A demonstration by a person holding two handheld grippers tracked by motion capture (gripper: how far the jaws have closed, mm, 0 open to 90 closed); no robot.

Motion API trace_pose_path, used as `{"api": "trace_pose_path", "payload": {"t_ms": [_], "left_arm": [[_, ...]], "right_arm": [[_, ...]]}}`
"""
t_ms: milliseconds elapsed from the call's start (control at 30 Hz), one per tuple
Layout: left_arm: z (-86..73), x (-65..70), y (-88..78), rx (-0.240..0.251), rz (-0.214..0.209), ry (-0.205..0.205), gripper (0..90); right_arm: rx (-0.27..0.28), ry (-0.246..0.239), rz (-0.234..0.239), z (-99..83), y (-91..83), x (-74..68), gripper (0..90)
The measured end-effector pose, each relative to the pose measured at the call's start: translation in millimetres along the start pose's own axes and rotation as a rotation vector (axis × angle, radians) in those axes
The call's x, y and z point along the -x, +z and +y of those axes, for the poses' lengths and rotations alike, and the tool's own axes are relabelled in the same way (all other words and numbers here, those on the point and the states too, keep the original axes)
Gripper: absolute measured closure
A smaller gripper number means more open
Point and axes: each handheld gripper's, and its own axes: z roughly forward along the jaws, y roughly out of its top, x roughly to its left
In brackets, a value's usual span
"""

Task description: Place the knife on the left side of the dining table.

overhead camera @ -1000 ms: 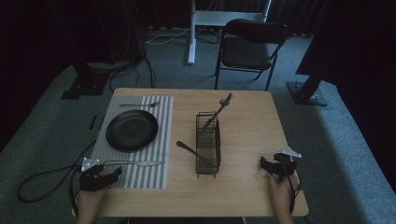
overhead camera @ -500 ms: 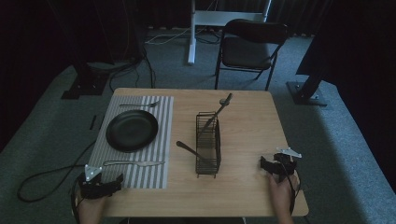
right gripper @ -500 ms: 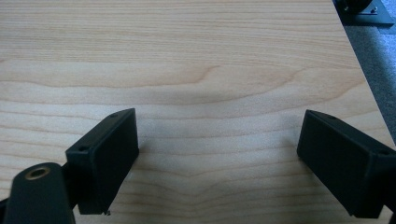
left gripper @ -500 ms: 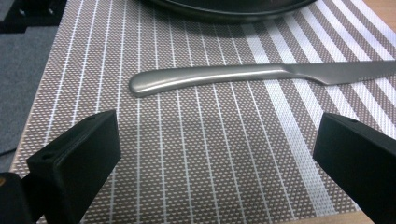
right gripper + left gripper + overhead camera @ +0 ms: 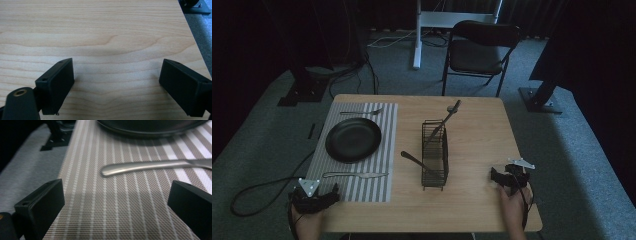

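Note:
A silver knife (image 5: 357, 175) lies along the near edge of the striped placemat (image 5: 384, 150); its handle (image 5: 150, 166) shows just ahead in the left gripper view. My left gripper (image 5: 332, 192) (image 5: 116, 195) rests at the mat's near left corner, open. Its jaws have just been opening, and only the mat lies between them. A black plate (image 5: 353, 140) (image 5: 150, 126) sits on the mat, with a fork (image 5: 362, 112) beyond it. My right gripper (image 5: 494, 176) (image 5: 116, 72) rests open on bare wood near the table's right front, holding nothing.
A black wire caddy (image 5: 435, 150) stands mid-table, with one utensil (image 5: 451, 112) leaning out over its far end and a dark one (image 5: 412, 159) sticking out to its left. A folding chair (image 5: 479, 50) stands beyond the table. Cables trail on the floor at left.
My left gripper has drawn back a little toward the near table edge, away from the knife handle. The knife stays on the mat. The right gripper has kept still.

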Motion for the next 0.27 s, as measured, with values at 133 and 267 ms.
{"api": "trace_pose_path", "payload": {"t_ms": [133,267], "left_arm": [[0.2,-3.1,-0.2,0.003,0.029,-0.002,1.4],[0.7,-4.1,-0.8,0.014,0.041,-0.006,1.4]], "right_arm": [[0.000,0.000,0.000,0.0,0.0,0.0,11.7],[0.000,0.000,0.000,0.0,0.0,0.0,11.7]]}}
